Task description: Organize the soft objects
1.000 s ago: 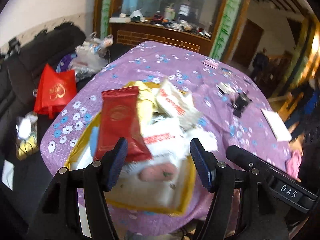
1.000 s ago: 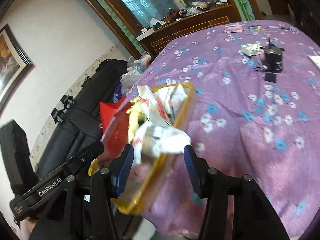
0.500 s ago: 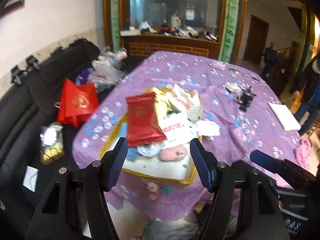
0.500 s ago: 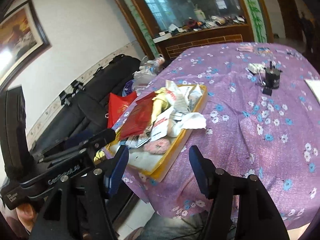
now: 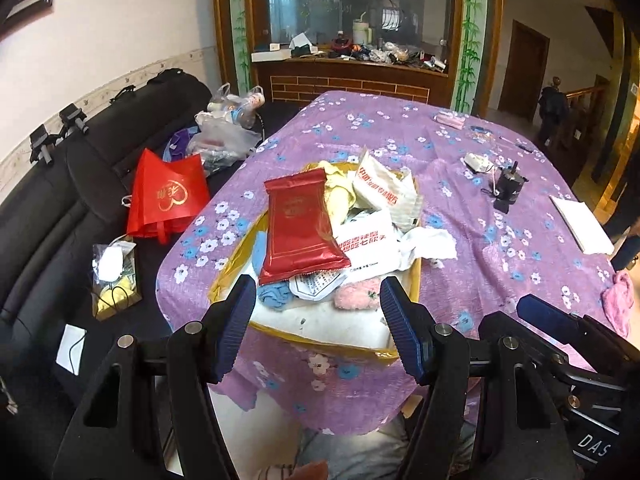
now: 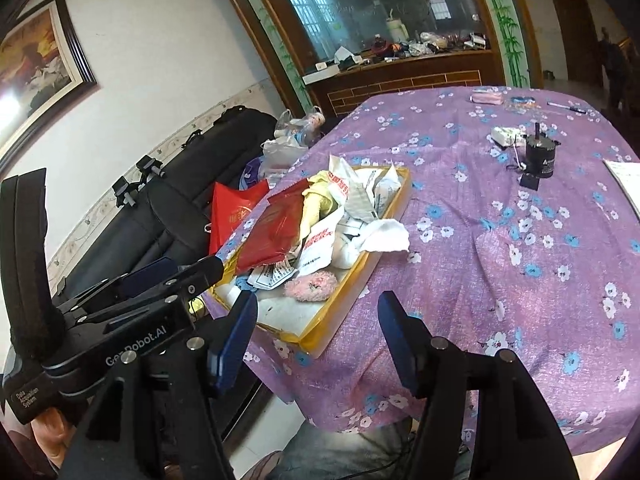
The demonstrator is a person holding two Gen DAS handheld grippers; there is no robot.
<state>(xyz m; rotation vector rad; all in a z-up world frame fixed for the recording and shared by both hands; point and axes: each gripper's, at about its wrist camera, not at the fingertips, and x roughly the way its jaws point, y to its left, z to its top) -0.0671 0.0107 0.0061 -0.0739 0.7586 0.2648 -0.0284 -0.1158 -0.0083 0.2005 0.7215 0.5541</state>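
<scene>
A yellow-rimmed tray [image 5: 320, 350] [image 6: 352, 280] sits at the near edge of the purple flowered table [image 5: 500, 248] [image 6: 520, 240]. It holds a pile of soft things: a red foil packet [image 5: 298, 226] [image 6: 272, 232], white printed bags [image 5: 368, 240] [image 6: 316, 248], a yellow cloth [image 5: 340, 196], a white cloth [image 5: 430, 242] [image 6: 386, 236], a blue cloth [image 5: 274, 294] and a pink fluffy item [image 5: 356, 296] [image 6: 310, 286]. My left gripper [image 5: 318, 328] is open and empty, held back from the tray's near rim. My right gripper [image 6: 318, 340] is open and empty, also short of the tray.
A black cylinder [image 5: 508, 184] [image 6: 540, 156], a white pad [image 5: 582, 226] and a pink cloth [image 5: 618, 304] lie on the table's right. A black sofa [image 5: 52, 208] with a red bag [image 5: 168, 196] stands left. A wooden counter [image 5: 348, 76] stands behind.
Both grippers have pulled back and up from the tray, which now looks smaller and farther. Both stay open and empty. The pile in the tray has not moved.
</scene>
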